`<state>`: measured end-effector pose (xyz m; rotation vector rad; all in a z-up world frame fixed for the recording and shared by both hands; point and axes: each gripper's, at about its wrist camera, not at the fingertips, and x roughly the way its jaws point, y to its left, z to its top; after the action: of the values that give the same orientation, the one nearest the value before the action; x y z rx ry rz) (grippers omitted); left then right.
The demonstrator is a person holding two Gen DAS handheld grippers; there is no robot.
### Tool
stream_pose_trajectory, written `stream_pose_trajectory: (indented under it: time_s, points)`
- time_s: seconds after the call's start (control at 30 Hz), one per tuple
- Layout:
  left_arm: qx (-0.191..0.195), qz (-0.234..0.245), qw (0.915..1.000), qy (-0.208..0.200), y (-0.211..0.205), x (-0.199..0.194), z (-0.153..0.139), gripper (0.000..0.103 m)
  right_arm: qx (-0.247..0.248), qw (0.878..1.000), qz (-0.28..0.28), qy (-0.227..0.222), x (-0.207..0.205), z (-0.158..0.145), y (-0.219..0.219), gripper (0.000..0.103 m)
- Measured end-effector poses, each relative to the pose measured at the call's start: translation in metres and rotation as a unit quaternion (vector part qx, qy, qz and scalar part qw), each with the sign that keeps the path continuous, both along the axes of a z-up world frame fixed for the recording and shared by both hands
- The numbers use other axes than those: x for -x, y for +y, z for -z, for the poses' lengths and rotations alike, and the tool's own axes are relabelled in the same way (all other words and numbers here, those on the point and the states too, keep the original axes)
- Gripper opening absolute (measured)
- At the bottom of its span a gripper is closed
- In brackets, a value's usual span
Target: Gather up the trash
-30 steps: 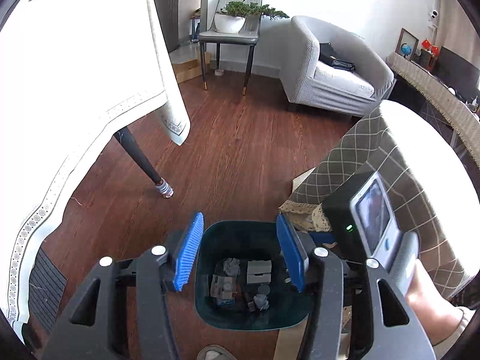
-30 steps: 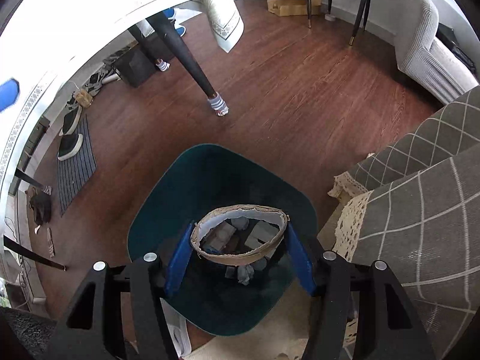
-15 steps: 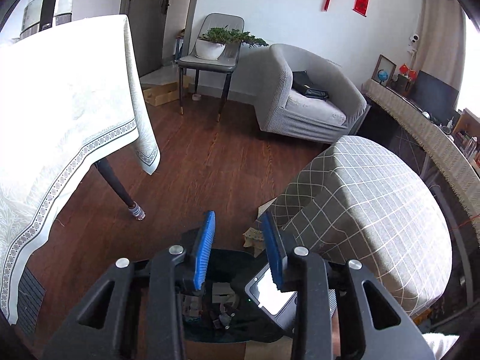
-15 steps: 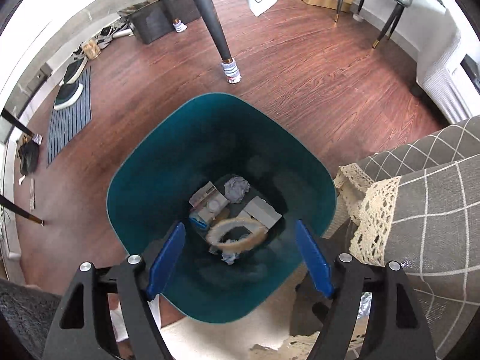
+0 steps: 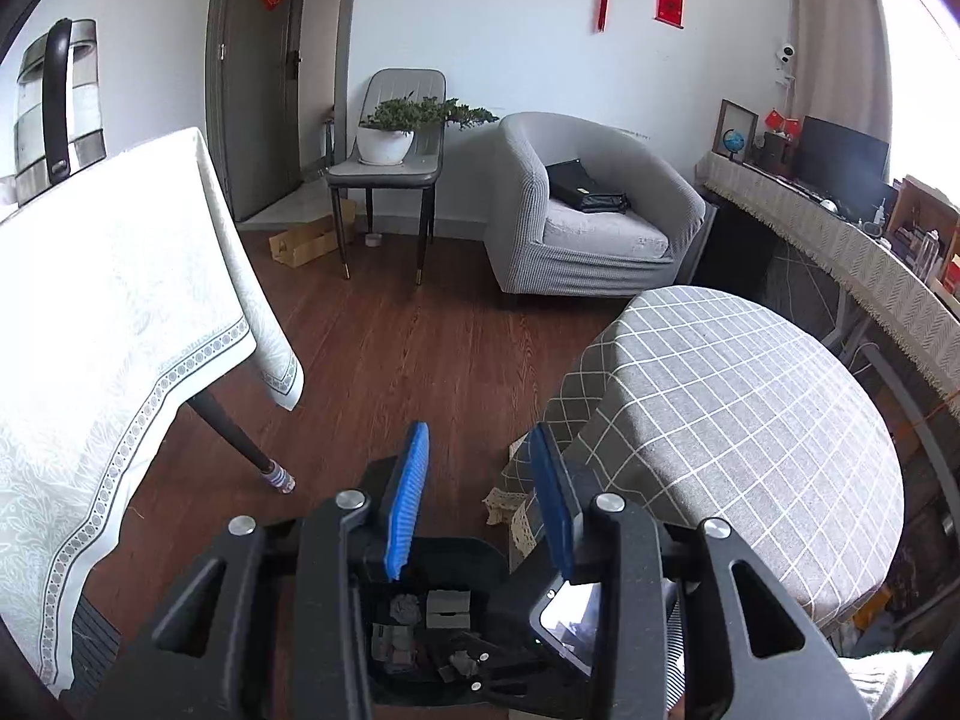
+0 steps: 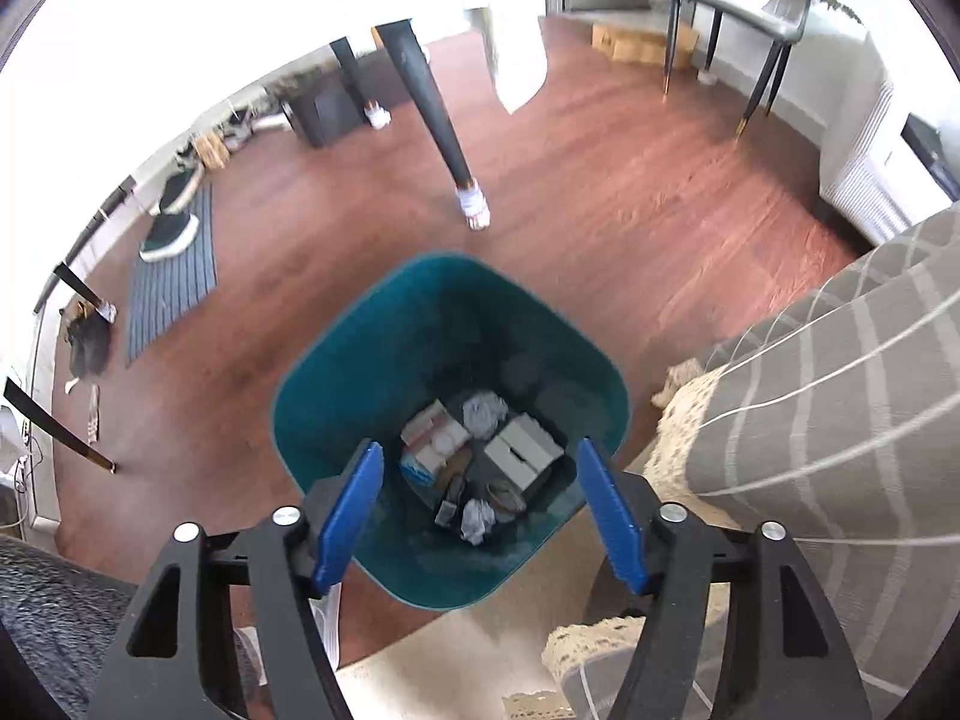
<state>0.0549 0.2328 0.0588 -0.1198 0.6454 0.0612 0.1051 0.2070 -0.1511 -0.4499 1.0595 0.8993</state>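
- Nearest, in the right wrist view, the right claw (image 6: 480, 510) hangs over the teal bin (image 6: 312, 414); its blue pads (image 6: 351, 516) stand apart with nothing between them, and they are closing on air; it grips nothing.
- The trash sits at the bottom of the bin: a white box (image 6: 523, 459), a crumpled paper ball (image 6: 485, 414), a second paper ball (image 6: 478, 521) nearer the claw, and a flat printed packet (image 6: 433, 441); all lie well below the rim, touching one another.
- The bin's right side stands just beside the lace edge of the checked cloth (image 6: 840, 396); its left and far sides face bare wooden floor (image 6: 600, 192).
- In the left wrist view, the left claw (image 5: 477, 498) is above the same bin (image 5: 474, 552); its pads (image 5: 408, 504) are parted and widening, empty between; it holds nothing.
- Just to its right the round table under the checked cloth (image 5: 732, 420) crowds close.
- To the left, the white tablecloth (image 5: 120, 312) overhangs; its dark table leg (image 5: 240, 438) comes down near the bin.
- Between these edges an open lane of floor (image 5: 420, 336) runs on.
- Farther off stand a chair with a potted plant (image 5: 390, 138) and a grey armchair (image 5: 588, 210) against the wall.
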Motion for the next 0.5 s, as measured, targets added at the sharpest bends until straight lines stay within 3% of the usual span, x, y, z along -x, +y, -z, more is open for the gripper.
stream_pose_trajectory:
  time_s: [0.2, 0.37, 0.5]
  points:
    - [-0.004, 0.006, 0.9996, -0.028, -0.012, 0.009, -0.028, 0.051, -0.051, 0.997, 0.017, -0.058, 0.013, -0.059, -0.027, 0.063]
    - [-0.037, 0.012, 0.9981, -0.048, -0.033, 0.019, -0.045, 0.069, -0.101, 0.989, 0.054, -0.098, 0.015, -0.107, -0.066, 0.063]
    - [-0.063, -0.011, 0.9974, -0.034, -0.046, 0.027, -0.041, 0.083, -0.119, 0.978, 0.103, -0.136, 0.013, -0.136, -0.108, 0.063]
